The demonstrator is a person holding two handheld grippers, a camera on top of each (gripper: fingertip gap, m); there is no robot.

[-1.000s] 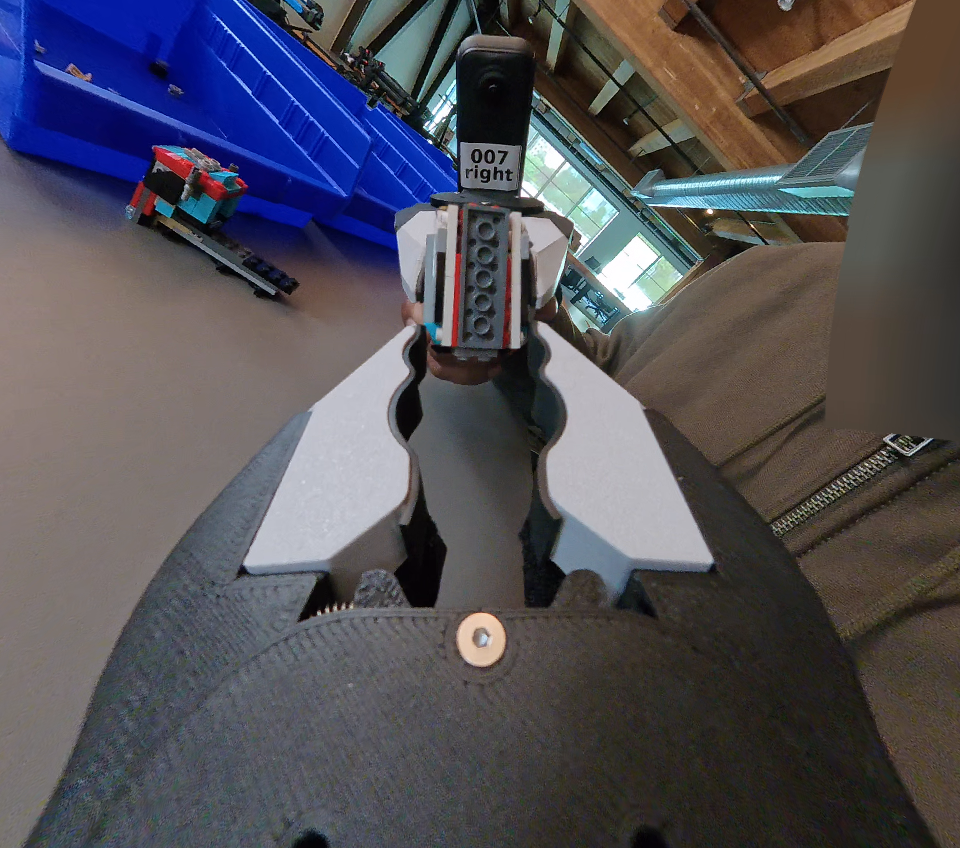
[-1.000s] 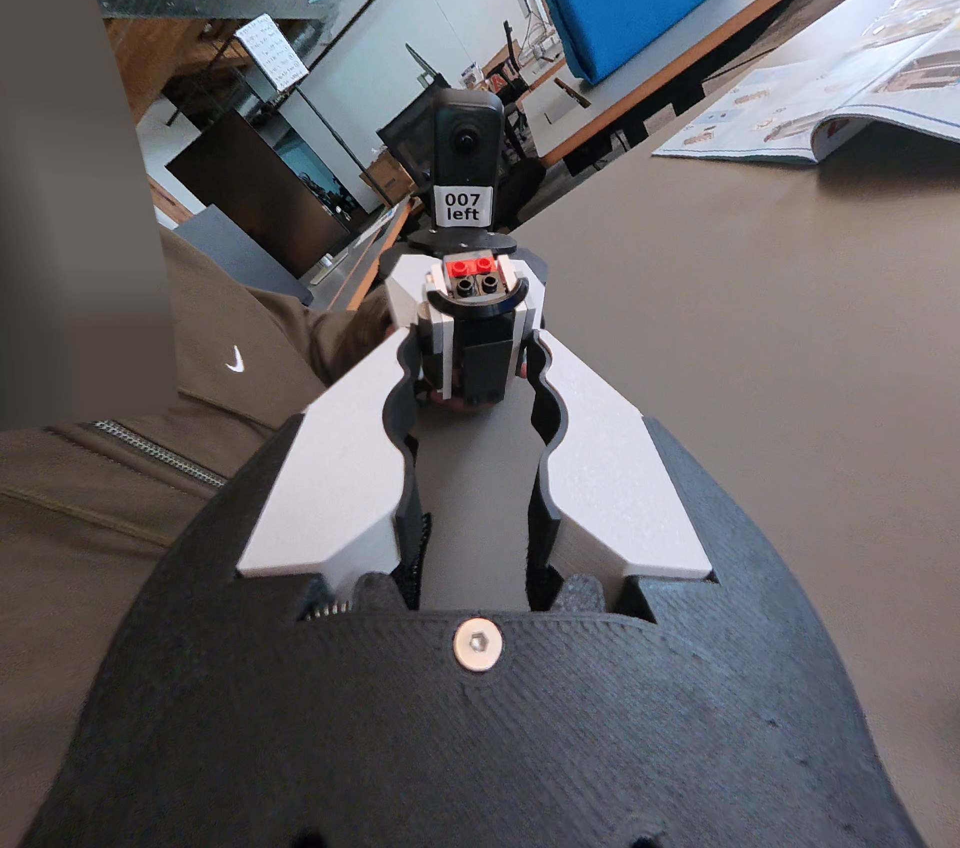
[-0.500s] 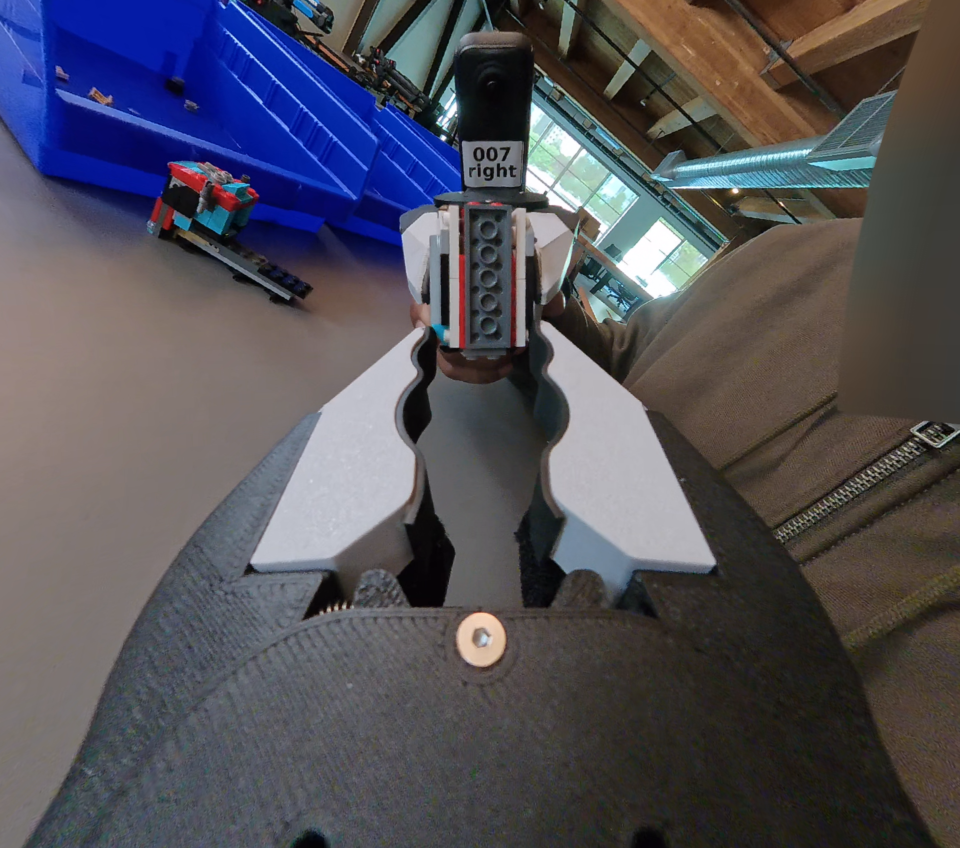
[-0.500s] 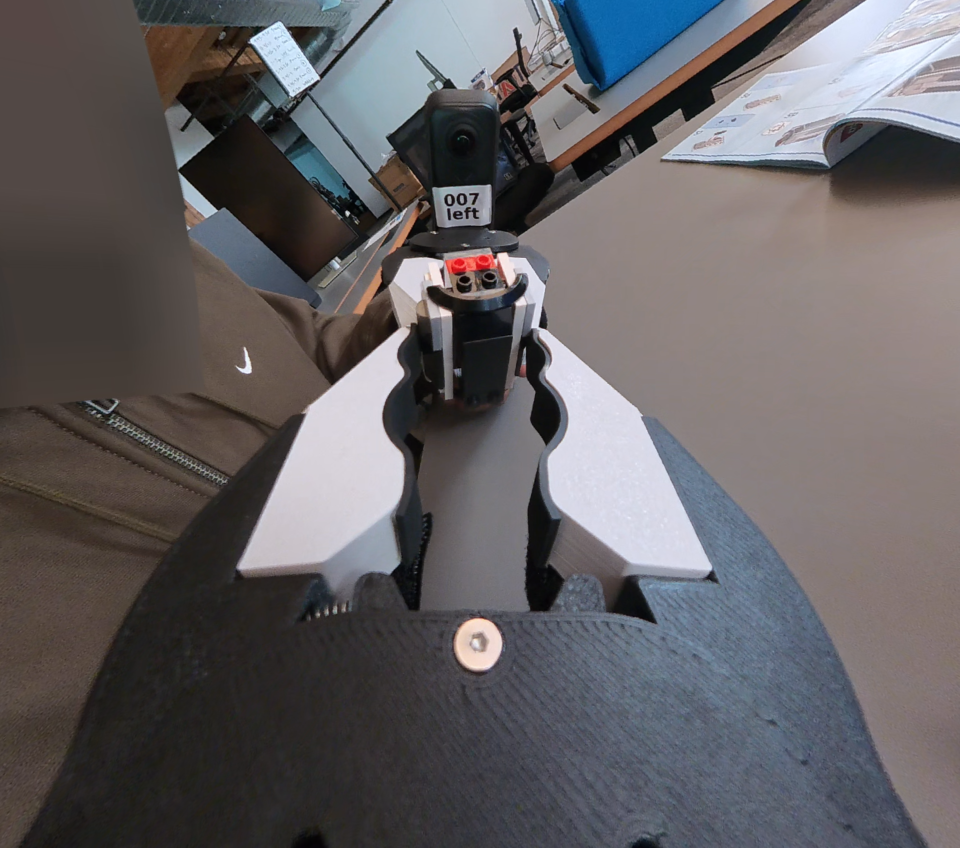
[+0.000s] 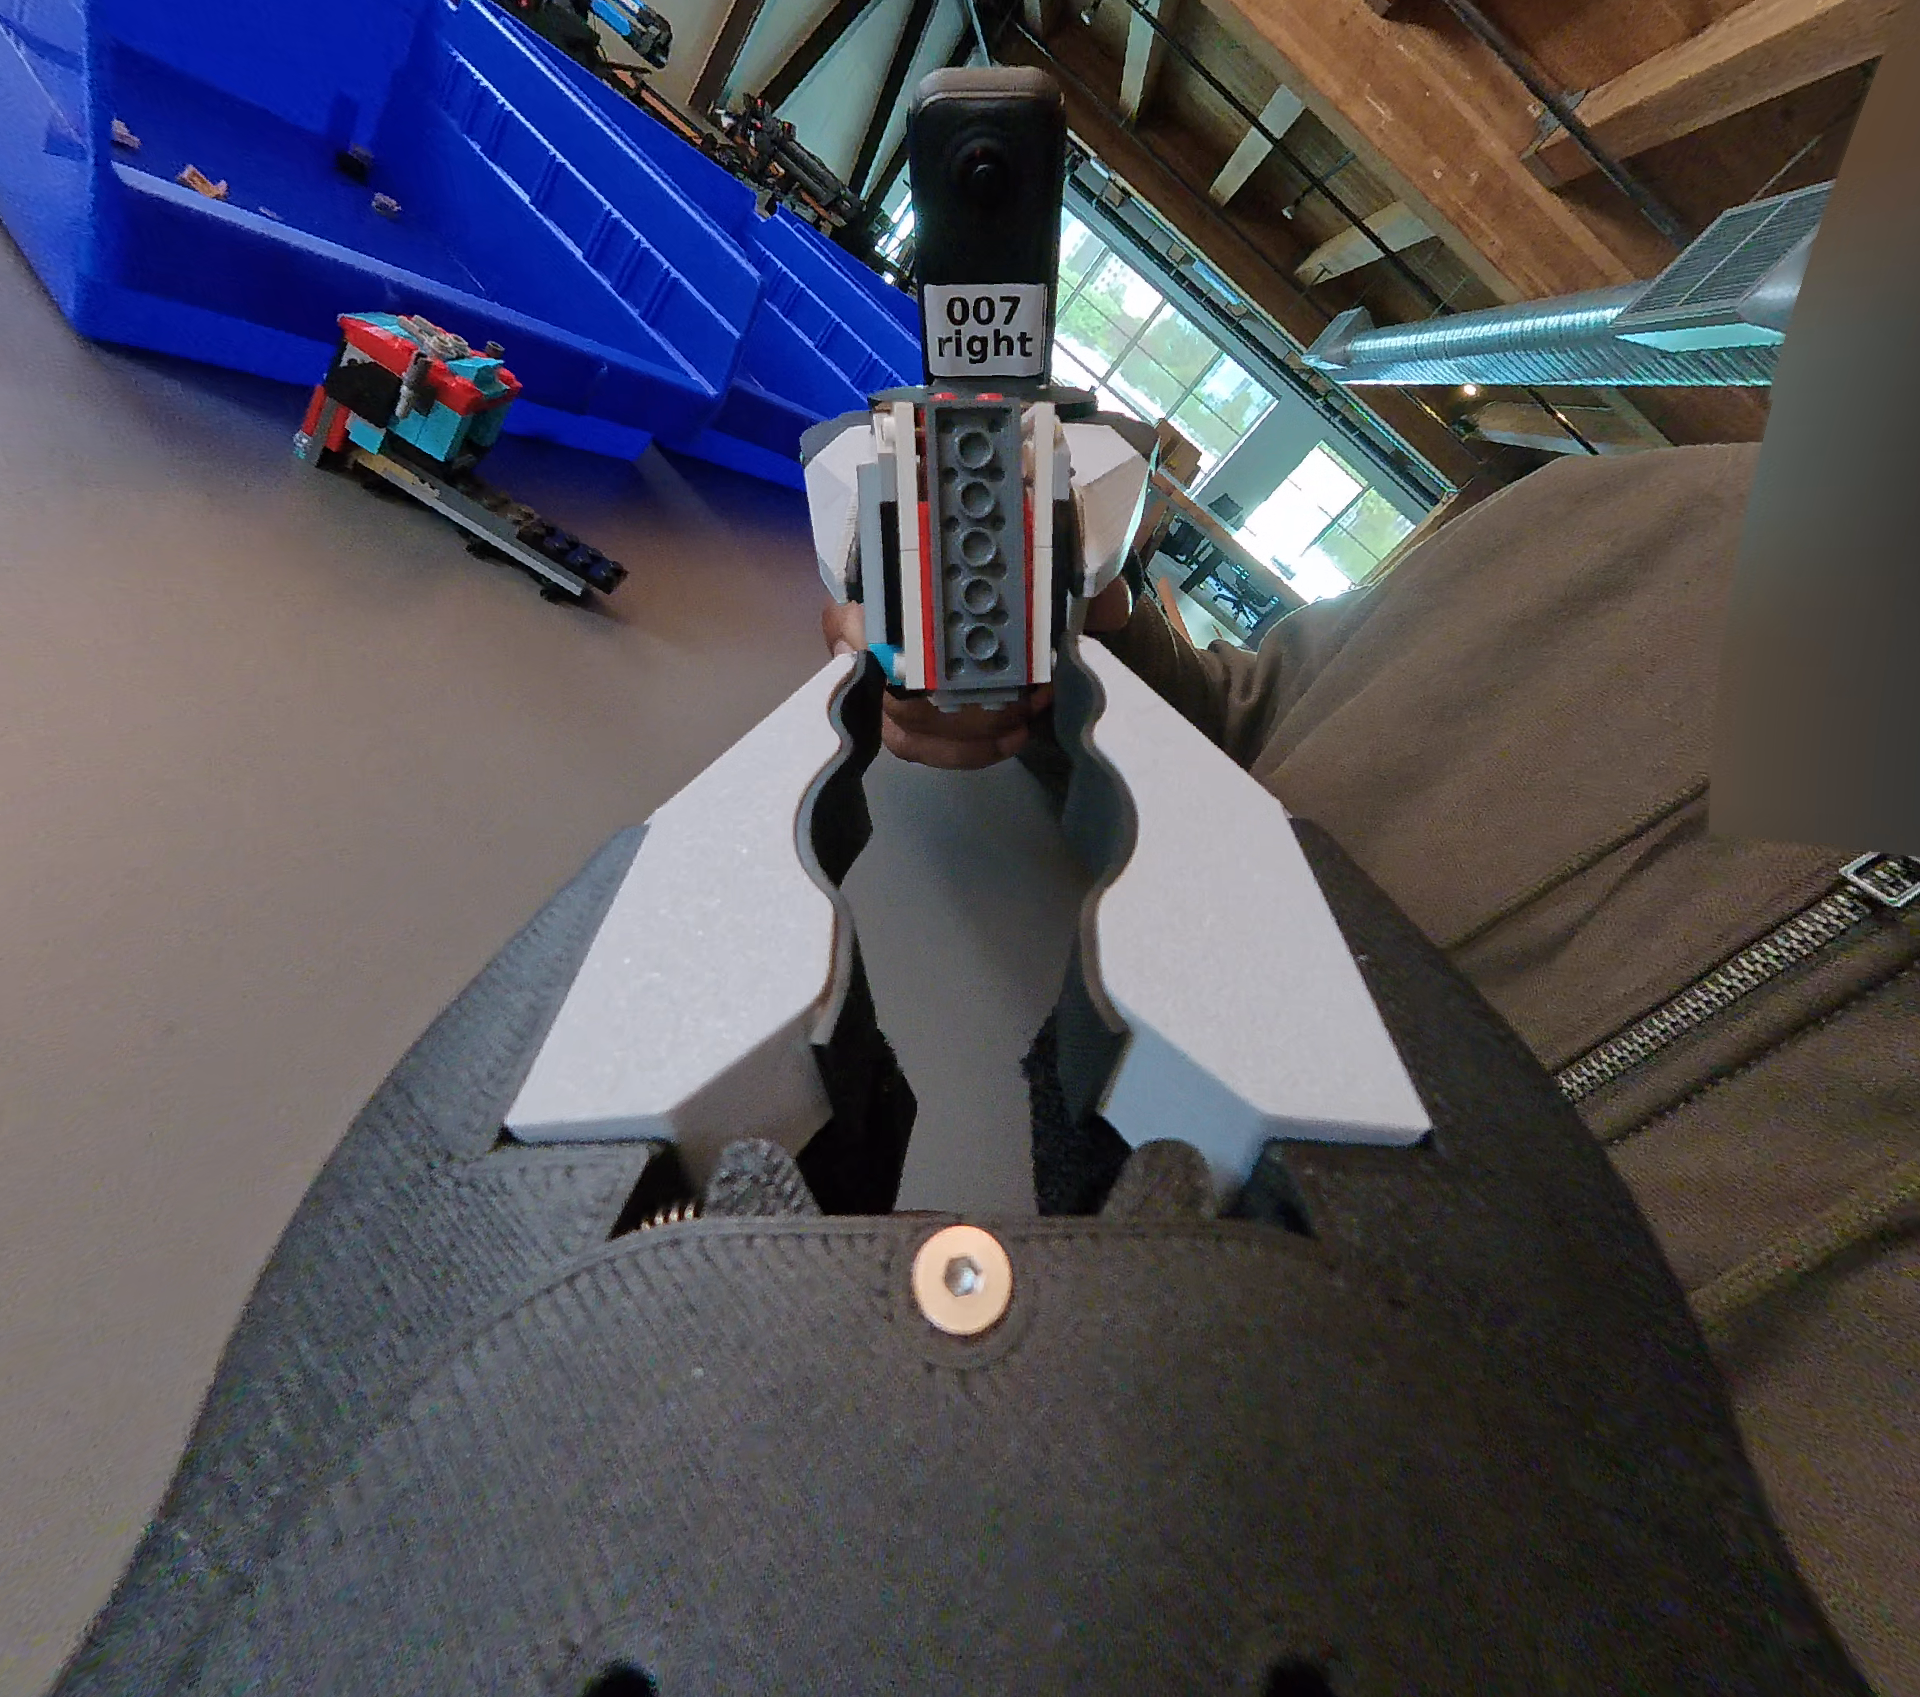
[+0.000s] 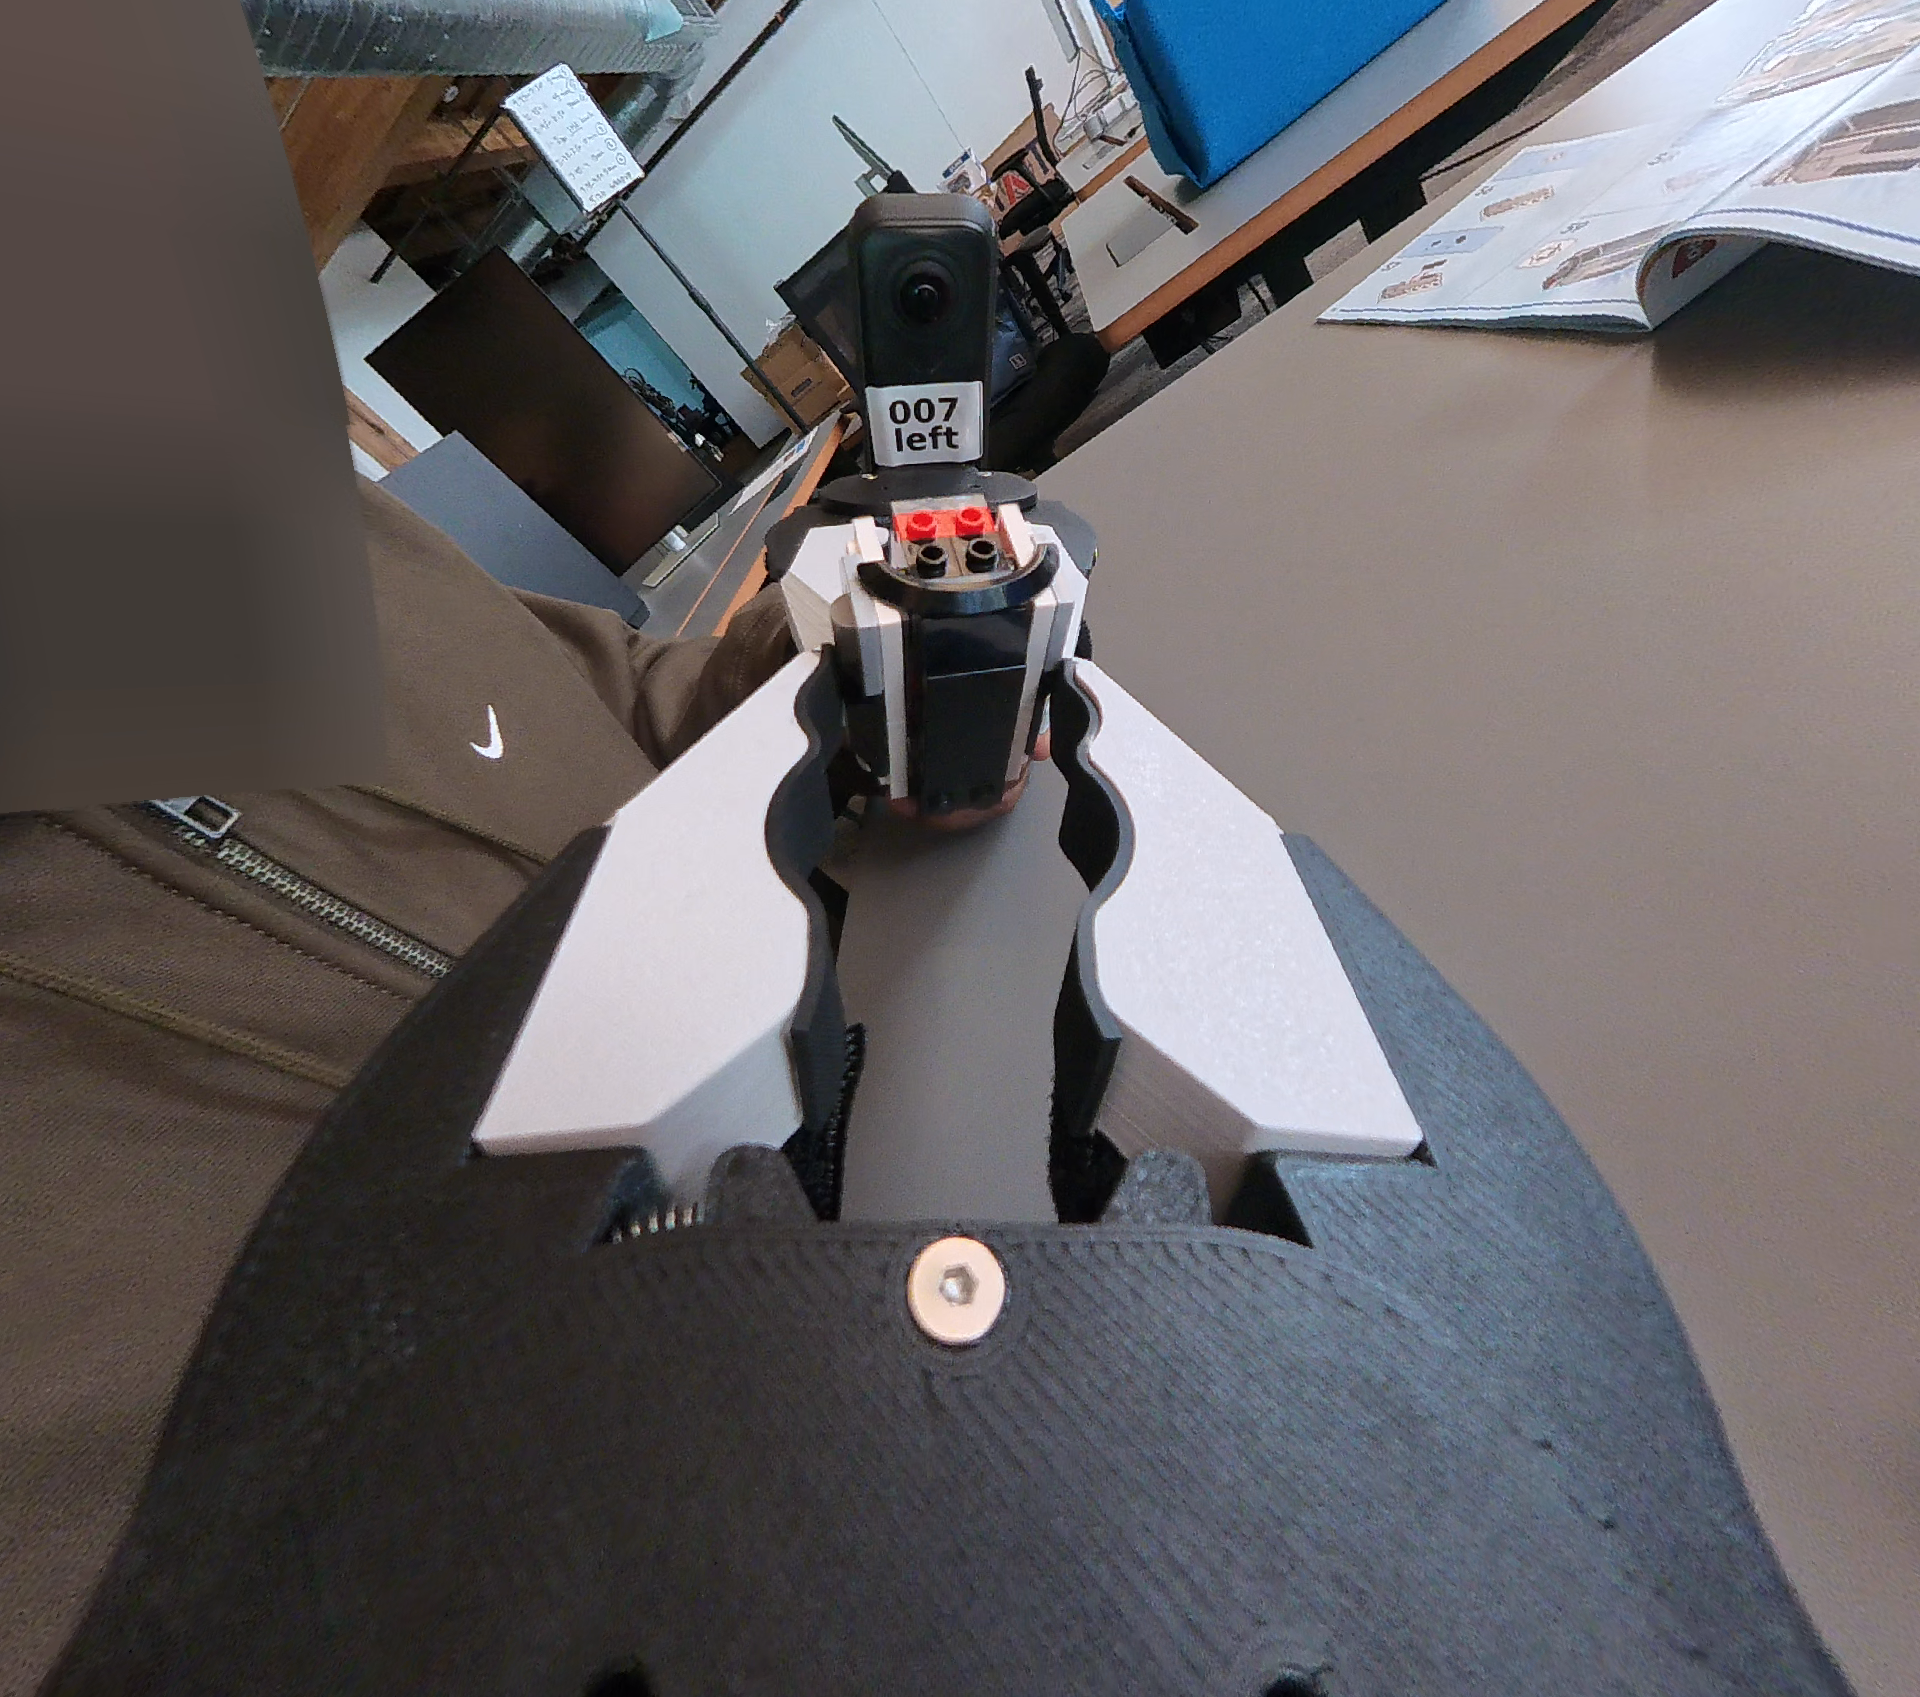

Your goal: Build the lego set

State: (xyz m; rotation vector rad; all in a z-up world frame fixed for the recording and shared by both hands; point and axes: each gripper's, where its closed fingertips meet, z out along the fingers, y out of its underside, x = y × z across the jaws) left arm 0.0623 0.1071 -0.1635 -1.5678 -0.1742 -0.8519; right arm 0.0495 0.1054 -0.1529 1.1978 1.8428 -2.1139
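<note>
A small brick assembly is held in the air between my two grippers, which face each other. In the left wrist view its grey studded plate with red and white side strips [image 5: 971, 556] faces me. In the right wrist view it shows black and white with red studs on top [image 6: 956, 671]. My left gripper [image 5: 971, 676] is shut on its near end, with both fingertips against its sides. My right gripper [image 6: 945, 691] is shut on the other end. The right gripper's white fingers [image 5: 831, 494] flank the assembly in the left wrist view.
A second brick model [image 5: 416, 400] lies on the grey-brown table [image 5: 312, 816] in front of blue bins [image 5: 312, 141]. An open instruction booklet [image 6: 1662, 224] lies on the table at the far right. The person's olive jacket [image 5: 1558, 712] is close beside both grippers. Less than 4 cm separates the two grippers' tips.
My left gripper's fingers have narrowed slightly onto the assembly's end. The right gripper's grip looks unchanged. Both views have shifted a little as the pair moved together.
</note>
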